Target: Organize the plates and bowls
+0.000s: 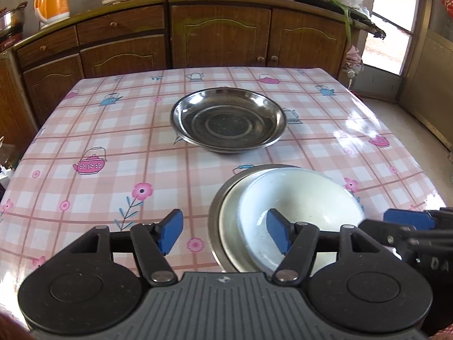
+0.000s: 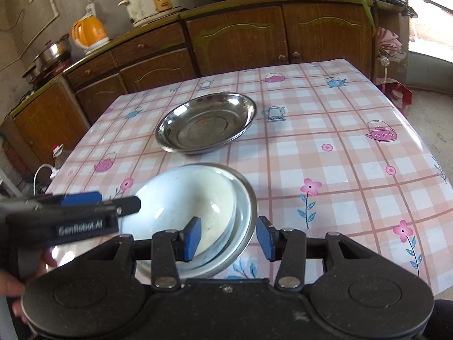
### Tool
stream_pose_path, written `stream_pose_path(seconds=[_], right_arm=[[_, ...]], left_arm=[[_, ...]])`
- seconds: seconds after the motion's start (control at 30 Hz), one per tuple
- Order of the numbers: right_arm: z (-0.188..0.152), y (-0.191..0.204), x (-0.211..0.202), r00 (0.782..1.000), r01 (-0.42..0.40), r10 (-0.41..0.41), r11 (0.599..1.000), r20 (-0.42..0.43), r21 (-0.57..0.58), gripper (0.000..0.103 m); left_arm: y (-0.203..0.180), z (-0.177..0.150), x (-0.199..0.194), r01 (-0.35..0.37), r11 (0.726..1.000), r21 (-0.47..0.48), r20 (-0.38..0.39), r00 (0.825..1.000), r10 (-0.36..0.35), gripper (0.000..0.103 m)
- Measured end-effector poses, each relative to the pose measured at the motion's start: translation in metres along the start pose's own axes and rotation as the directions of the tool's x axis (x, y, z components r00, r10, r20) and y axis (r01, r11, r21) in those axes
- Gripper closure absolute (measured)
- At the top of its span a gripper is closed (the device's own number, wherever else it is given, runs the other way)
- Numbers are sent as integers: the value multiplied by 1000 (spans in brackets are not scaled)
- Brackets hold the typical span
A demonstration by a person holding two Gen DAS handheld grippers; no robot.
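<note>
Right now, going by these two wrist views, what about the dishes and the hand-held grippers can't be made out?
- Near rim of the white bowl: hidden behind the left hand-held gripper in the left wrist view.
- Steel bowl under it: mostly covered by the white bowl in both views.
- How many steel plates are stacked: rims too thin to count.
- Whether the right hand-held gripper touches the bowls' rim: unclear.

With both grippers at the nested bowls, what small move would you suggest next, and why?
Probably ease both hands back and up, clear of the rims. The white bowl already sits inside the steel bowl, the steel plates seem stacked beyond them, and the left gripper and right gripper stand open astride the rims, gripping nothing.
</note>
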State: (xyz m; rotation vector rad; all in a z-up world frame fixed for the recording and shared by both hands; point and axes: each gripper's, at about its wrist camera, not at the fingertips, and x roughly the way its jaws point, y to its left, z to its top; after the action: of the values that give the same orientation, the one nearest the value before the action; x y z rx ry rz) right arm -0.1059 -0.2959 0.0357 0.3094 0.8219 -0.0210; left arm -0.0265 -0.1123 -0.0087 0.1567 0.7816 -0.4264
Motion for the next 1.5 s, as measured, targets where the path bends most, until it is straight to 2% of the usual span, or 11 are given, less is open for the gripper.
stream_pose_path(seconds=[0.4, 0.5, 0.7, 0.8, 0.93, 1.0, 1.07, 1.17, 1.3, 1.4, 1.5], right_arm=[[-11, 21, -3, 998, -52, 46, 991, -49, -126, 46], [-11, 20, 5, 998, -58, 55, 994, -44, -93, 39], [-12, 22, 14, 999, -42, 40, 996, -35, -84, 38], [-9, 20, 4, 996, -88, 85, 992, -35, -94, 38], [-10, 26, -6, 990, -135, 127, 976, -55, -171, 38], [-13, 28, -3, 990, -134, 123, 974, -71, -183, 38], [-15, 31, 5, 994, -93, 80, 978, -76, -189, 38], [-18, 32, 16, 992, -104, 91, 981, -88, -163, 33], [-20, 31, 15, 991, -116, 101, 977, -92, -180, 32], [-17, 23, 8, 988, -144, 134, 977, -76, -160, 31], [-12, 11, 2, 992, -128, 124, 985, -40, -115, 30]], left_arm=[[21, 0, 3, -25, 998, -59, -14, 1000, 24, 32], [21, -1, 3, -16, 998, -56, -14, 1000, 15, 32], [18, -2, 5, -6, 999, -46, -21, 1000, 5, 30], [17, -3, 5, -6, 999, -37, -23, 1000, 5, 26], [15, -2, 5, 4, 999, -35, -18, 1000, -4, 24], [15, -2, 5, 5, 999, -34, -17, 1000, -5, 23], [15, -2, 6, 6, 999, -36, -20, 1000, -7, 23], [15, -3, 6, 5, 999, -31, -22, 1000, -6, 22], [16, -2, 5, -2, 999, -33, -20, 1000, 2, 19], [17, -1, 5, -1, 999, -44, -17, 1000, 1, 16], [18, -1, 5, 5, 999, -49, -17, 1000, -6, 15]])
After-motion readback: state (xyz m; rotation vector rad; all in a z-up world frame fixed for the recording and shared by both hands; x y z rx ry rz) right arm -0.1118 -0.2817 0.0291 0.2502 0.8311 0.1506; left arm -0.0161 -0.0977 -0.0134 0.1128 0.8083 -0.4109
